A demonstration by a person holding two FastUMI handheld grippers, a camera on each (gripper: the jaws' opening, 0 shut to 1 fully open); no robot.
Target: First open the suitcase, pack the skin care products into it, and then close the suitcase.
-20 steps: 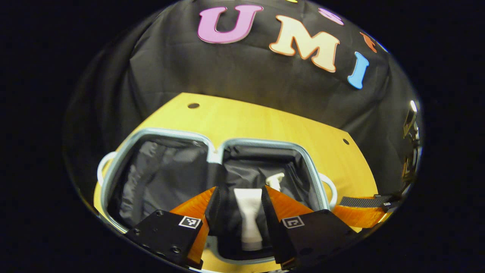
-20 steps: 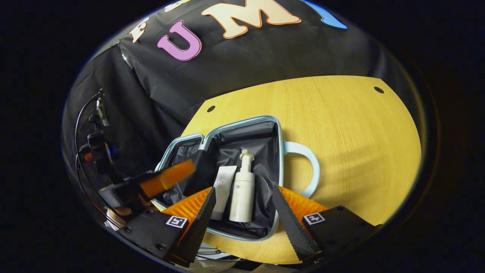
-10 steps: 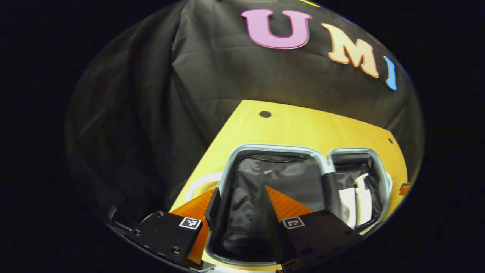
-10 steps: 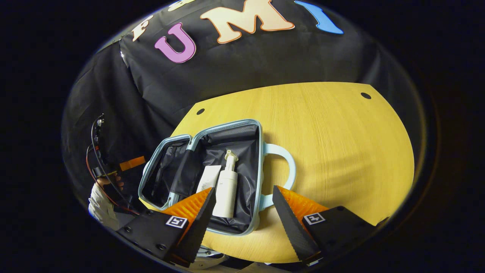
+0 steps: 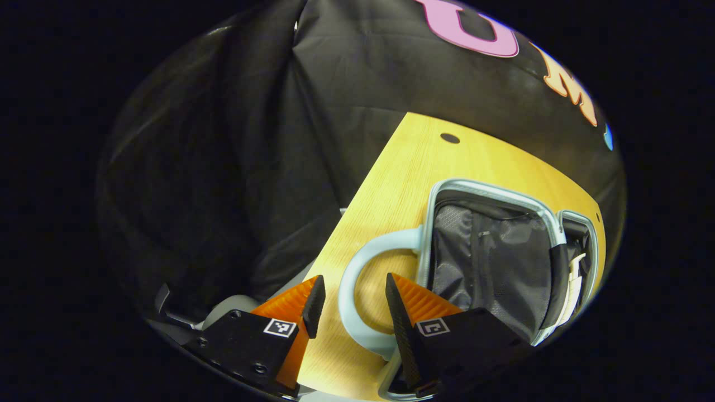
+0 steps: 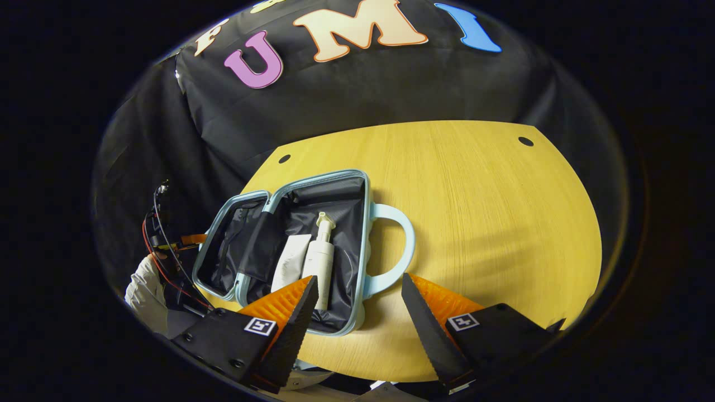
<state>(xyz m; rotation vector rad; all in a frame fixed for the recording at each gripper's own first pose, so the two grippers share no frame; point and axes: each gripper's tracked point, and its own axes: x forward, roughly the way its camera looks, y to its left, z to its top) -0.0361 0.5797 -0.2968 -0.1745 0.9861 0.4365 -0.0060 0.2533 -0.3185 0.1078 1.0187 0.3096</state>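
Note:
The light-blue suitcase [image 6: 364, 223] lies open flat on the wooden table [image 6: 480, 212]. In its right half rest a white tube [image 6: 290, 267] and a white pump bottle [image 6: 319, 261] on the black lining. My right gripper [image 6: 357, 304] stands open above the table's front edge, just in front of that half and its handle [image 6: 403, 245]. In the left gripper view the other half [image 5: 491, 192] holds nothing but lining, and its pale handle [image 5: 352, 279] loops between the spread fingers of my open left gripper [image 5: 352, 298]. The bottle [image 5: 574, 279] peeks in at the far right.
Black cloth walls close in behind the table and on its left. A white sleeve [image 6: 142, 282] with cables shows at the table's left end, beside an orange bit of my left gripper [image 6: 190, 240]. Bare tabletop stretches right of the suitcase.
My left gripper has swung left from over the tube in the packed half, across the other half, to that half's handle. The right gripper has drawn back slightly; the suitcase looks smaller.

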